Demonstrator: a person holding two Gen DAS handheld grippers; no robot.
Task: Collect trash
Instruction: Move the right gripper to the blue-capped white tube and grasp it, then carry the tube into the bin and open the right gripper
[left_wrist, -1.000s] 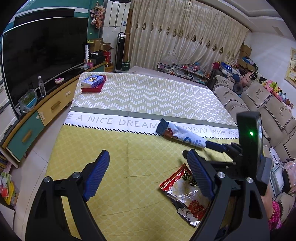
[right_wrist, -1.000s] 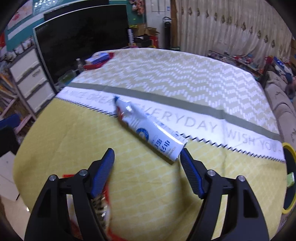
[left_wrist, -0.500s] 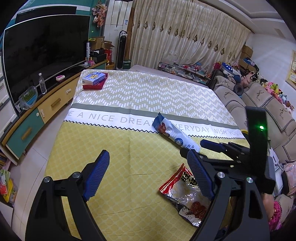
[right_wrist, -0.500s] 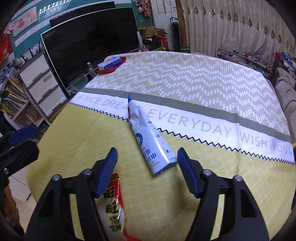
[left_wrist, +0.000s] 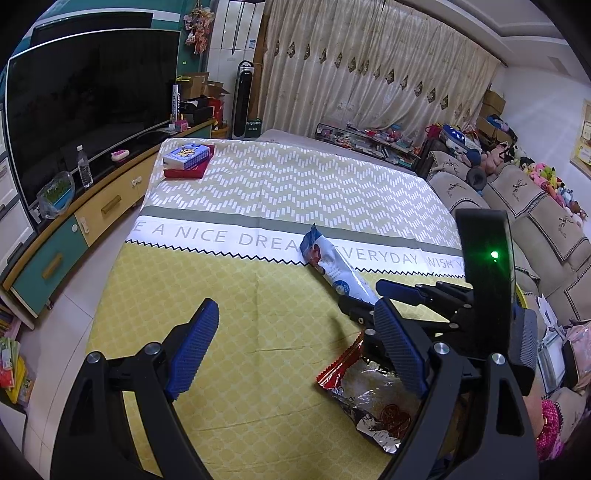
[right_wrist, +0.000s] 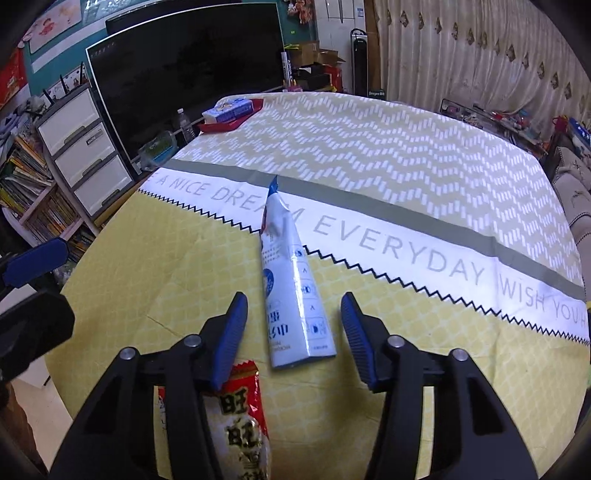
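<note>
The white wrapper (right_wrist: 291, 291) is lying on the table (right_wrist: 406, 177), long axis running near to far, its far end crumpled over the white lettered band of the cloth and its near end resting on the yellow part. The right gripper (right_wrist: 293, 332) is straddling that near end: its fingers (right_wrist: 231, 341) have just been closing, with the wrapper between them, but a gap is showing on each side and they are not yet pressing on it. A red snack bag (right_wrist: 236, 413) is lying just near and left of the wrapper, partly under the left finger. In the left wrist view the left gripper (left_wrist: 295, 347) is hovering wide open and empty over the yellow cloth, with the red bag off to its right. A tissue pack (left_wrist: 188, 155) is sitting on a red box at the far left corner.

The step in hand looks like picking up the white wrapper. The next move probably calls for closing until the wrapper is pinched, then lifting; thin film may slip or fold.
</note>
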